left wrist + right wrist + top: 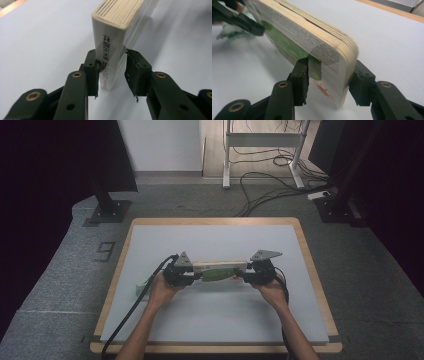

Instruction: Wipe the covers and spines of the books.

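Two claws on one board book [219,269] | left claw [111,67]: released, book end between jaws | right claw [329,75]: grasping other end | table [210,320].

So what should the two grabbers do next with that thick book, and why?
Probably the left gripper should draw back off the board book. Its jaws stand apart around the book's end, one pad touching at most, with a gap at the other. The right gripper clamps the far end, and the book stands on its edge on the white tabletop.
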`<action>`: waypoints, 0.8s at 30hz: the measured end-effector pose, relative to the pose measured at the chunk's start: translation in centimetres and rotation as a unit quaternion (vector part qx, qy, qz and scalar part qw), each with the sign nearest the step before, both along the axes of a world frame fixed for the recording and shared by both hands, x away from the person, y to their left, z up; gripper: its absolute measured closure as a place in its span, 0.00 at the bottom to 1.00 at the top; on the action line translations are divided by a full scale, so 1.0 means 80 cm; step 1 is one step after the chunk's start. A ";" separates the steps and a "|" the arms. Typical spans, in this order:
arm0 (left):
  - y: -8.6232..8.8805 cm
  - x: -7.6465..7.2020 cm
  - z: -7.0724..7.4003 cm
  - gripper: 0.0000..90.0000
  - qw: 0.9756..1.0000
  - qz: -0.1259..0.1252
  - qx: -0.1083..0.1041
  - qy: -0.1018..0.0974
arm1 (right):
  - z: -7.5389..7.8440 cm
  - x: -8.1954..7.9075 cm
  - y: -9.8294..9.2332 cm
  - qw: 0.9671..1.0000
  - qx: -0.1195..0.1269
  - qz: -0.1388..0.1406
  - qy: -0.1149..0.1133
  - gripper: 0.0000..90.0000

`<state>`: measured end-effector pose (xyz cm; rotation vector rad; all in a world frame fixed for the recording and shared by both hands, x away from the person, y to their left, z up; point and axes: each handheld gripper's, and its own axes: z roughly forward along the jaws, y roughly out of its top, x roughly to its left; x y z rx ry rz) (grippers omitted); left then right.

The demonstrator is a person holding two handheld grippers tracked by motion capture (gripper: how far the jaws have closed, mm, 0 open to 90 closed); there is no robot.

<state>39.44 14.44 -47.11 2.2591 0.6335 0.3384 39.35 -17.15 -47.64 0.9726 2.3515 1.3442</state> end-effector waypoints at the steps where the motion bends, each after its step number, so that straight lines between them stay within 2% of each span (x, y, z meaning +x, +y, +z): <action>1: -0.001 -0.001 0.001 0.70 1.000 0.000 0.003 -0.001 | 0.000 0.000 0.000 1.000 0.003 0.000 0.000 0.59; 5: -0.004 -0.009 0.002 0.69 1.000 0.003 0.012 -0.006 | 0.000 -0.004 -0.003 1.000 0.003 0.008 0.001 0.58; 12: -0.002 -0.021 0.000 0.63 1.000 0.004 -0.011 0.008 | 0.001 -0.018 -0.005 1.000 -0.001 0.022 0.004 0.54; 19: -0.001 -0.038 -0.002 0.56 1.000 0.005 -0.026 0.014 | 0.003 -0.032 -0.009 0.999 -0.014 0.028 0.013 0.41; 24: 0.000 -0.047 -0.002 0.47 0.999 0.011 -0.041 0.022 | -0.001 -0.040 -0.011 0.999 -0.019 0.028 0.017 0.36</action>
